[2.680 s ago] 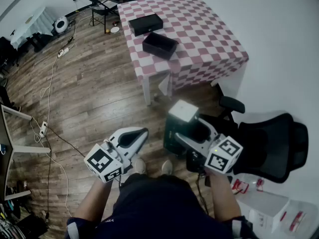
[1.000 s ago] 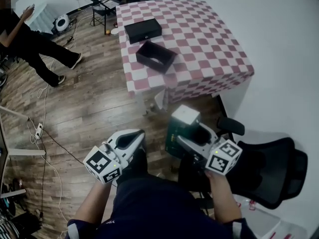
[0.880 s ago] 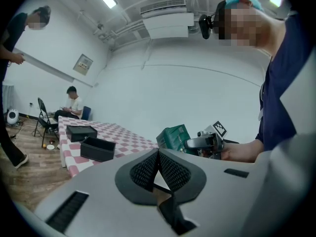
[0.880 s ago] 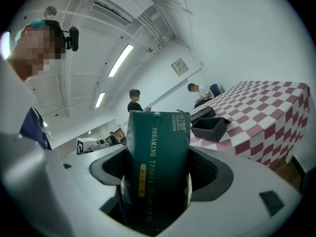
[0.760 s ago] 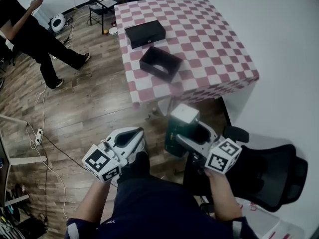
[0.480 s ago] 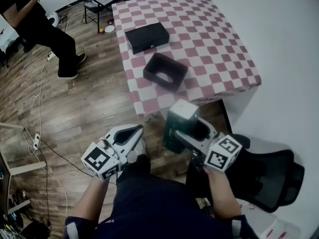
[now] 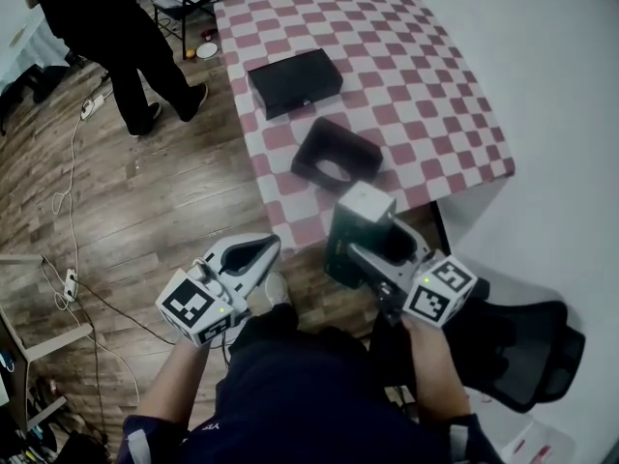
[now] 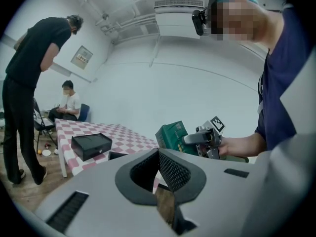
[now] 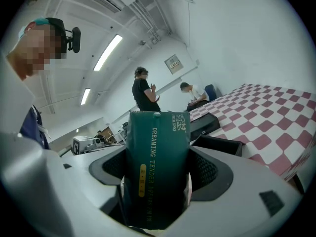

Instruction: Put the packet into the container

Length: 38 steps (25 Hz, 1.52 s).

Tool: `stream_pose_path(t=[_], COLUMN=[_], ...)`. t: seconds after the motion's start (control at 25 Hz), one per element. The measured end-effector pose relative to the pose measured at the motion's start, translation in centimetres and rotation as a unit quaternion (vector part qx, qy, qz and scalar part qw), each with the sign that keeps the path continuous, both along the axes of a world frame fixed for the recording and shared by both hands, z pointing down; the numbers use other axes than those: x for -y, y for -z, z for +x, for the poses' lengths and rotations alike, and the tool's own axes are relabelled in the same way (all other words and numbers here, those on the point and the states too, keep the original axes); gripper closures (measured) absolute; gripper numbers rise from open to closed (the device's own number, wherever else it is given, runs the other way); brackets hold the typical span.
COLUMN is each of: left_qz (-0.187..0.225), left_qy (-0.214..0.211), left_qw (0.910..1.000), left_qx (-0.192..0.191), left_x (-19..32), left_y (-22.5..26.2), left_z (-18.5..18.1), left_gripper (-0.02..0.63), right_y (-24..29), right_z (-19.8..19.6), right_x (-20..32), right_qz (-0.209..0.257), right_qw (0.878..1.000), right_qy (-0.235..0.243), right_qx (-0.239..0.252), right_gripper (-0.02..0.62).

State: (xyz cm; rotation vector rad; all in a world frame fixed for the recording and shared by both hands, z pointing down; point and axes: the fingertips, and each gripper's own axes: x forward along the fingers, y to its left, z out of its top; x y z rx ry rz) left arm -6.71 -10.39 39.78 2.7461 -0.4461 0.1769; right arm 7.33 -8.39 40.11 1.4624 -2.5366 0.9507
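A dark green packet [image 7: 342, 245] stands upright between the fingers of my right gripper [image 7: 373, 250], which is shut on it just off the near edge of the checkered table [image 7: 426, 75]. In the right gripper view the packet [image 9: 157, 167] fills the gap between the jaws. The open black container [image 7: 319, 144] sits on the table close beyond the packet and appears again in the right gripper view [image 9: 217, 145]. My left gripper [image 7: 271, 247] hangs over the wood floor to the left, shut with nothing in it [image 8: 159, 154].
A closed black box [image 7: 295, 82] lies farther back on the table. A person in black [image 7: 116, 17] stands by the table's left side. A black office chair [image 7: 522, 346] is at my right. Cables [image 7: 68, 211] run over the floor.
I have come nearer to the table with both grippers, so the packet now hangs close to the container. The person in black has walked up to the table's left side.
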Motion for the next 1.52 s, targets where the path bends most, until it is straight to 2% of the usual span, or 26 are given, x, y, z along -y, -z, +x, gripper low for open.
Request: stream_pose_path(t=[0.4,0.6,0.8,1.28,1.52], left_qz=[-0.012,-0.014,-0.025,-0.043,-0.057], left_qy=[0.001,0.016,0.044,0.118,0.151], left_qw=[0.9999,0.9998,0.9987,0.9918,0.9866], left_qx=[-0.004,0.001,0.011,0.021,0.023], left_x=[3.4,4.6,5.2,6.4,6.9], left_y=[-0.1,-0.6,-1.5,-2.9,-3.5], left_z=[0.4,1.5,2.6,5.0,4.9], left_gripper=[0.581,0.581,0.581,0.581,0.581], right_y=[0.7,0.7,0.0,-4.5,-8.7], right_z=[1.4,2.4,3.4,5.4,4.5], right_x=[4.5,7.4,10.1,16.4,18.1], right_qz=[0.000,0.013,0.018,0.005,-0.013], right_qw=[1.000,0.998,0.992,0.968,0.945], right_qy=[0.002,0.029,0.078,0.173,0.227], right_qx=[-0.029,-0.061,-0.096,-0.182,-0.234], right_gripper=[0.209,0.209,0.209,0.210,0.209])
